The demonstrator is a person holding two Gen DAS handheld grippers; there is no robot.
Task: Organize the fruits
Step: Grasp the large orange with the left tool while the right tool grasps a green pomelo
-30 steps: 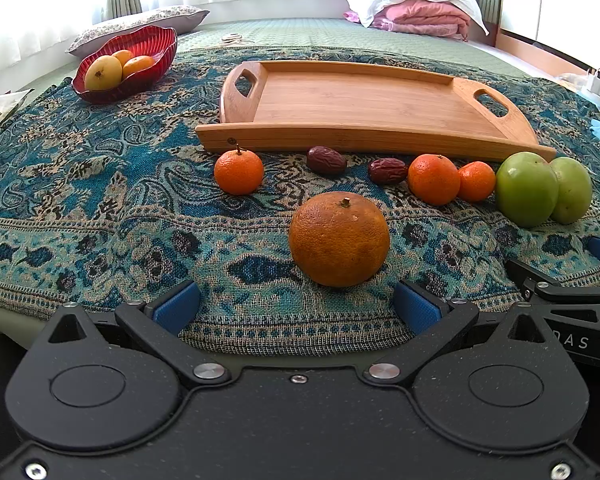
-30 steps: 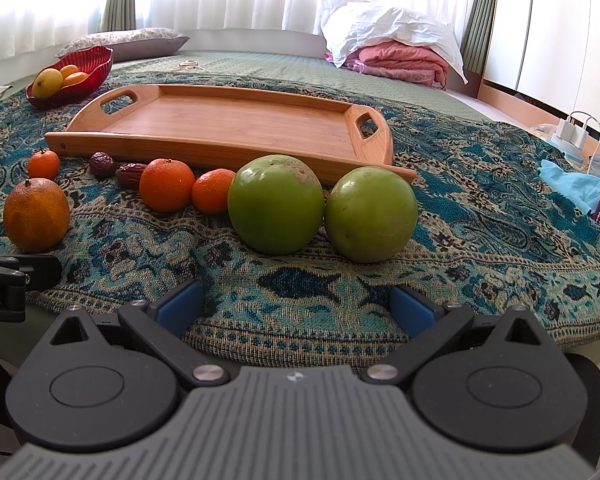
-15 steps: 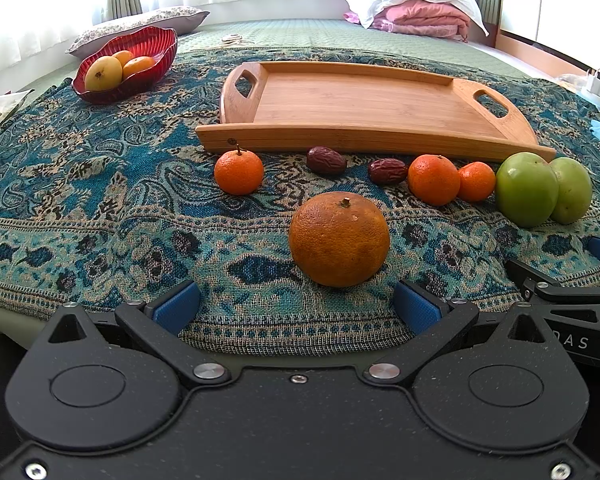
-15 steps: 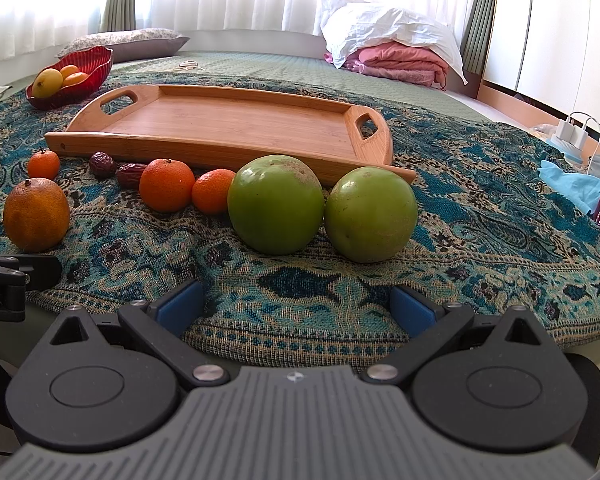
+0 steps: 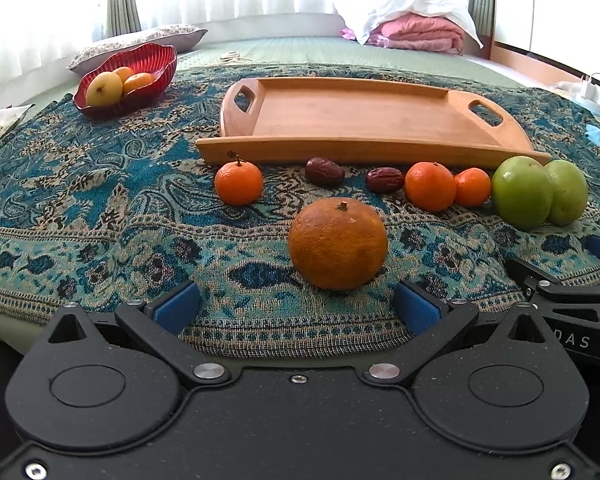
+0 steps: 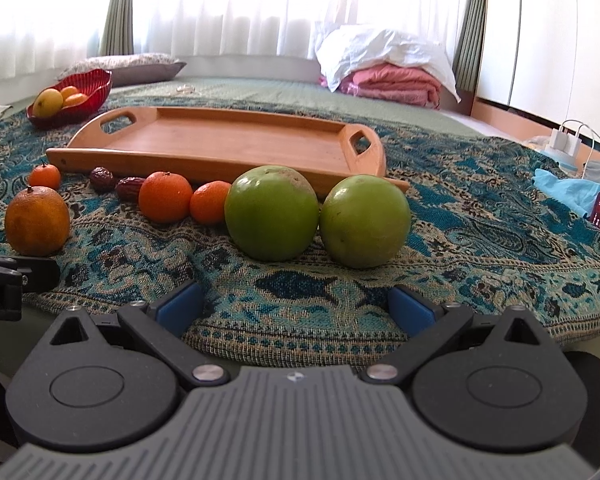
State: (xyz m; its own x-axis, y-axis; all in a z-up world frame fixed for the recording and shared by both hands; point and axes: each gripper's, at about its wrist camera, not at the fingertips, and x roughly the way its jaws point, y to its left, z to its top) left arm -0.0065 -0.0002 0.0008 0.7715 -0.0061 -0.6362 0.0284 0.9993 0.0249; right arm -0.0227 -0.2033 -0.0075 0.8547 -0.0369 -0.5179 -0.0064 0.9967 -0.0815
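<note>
A large orange [image 5: 337, 243] lies on the patterned cloth just ahead of my open, empty left gripper [image 5: 296, 307]. Behind it lie a small tangerine [image 5: 238, 182], two dates [image 5: 324, 171], two more tangerines [image 5: 430, 185] and two green apples [image 5: 522, 192]. In the right wrist view the two green apples [image 6: 271, 213] [image 6: 365, 221] lie just ahead of my open, empty right gripper [image 6: 296, 307]. An empty wooden tray [image 5: 364, 118] [image 6: 220, 140] stands behind the fruit row.
A red bowl [image 5: 140, 68] [image 6: 96, 80] holding fruit stands at the back left. A pillow and folded bedding lie behind on the bed. A blue cloth [image 6: 572, 188] and a charger [image 6: 566, 140] are at the far right. The cloth's front edge runs just before both grippers.
</note>
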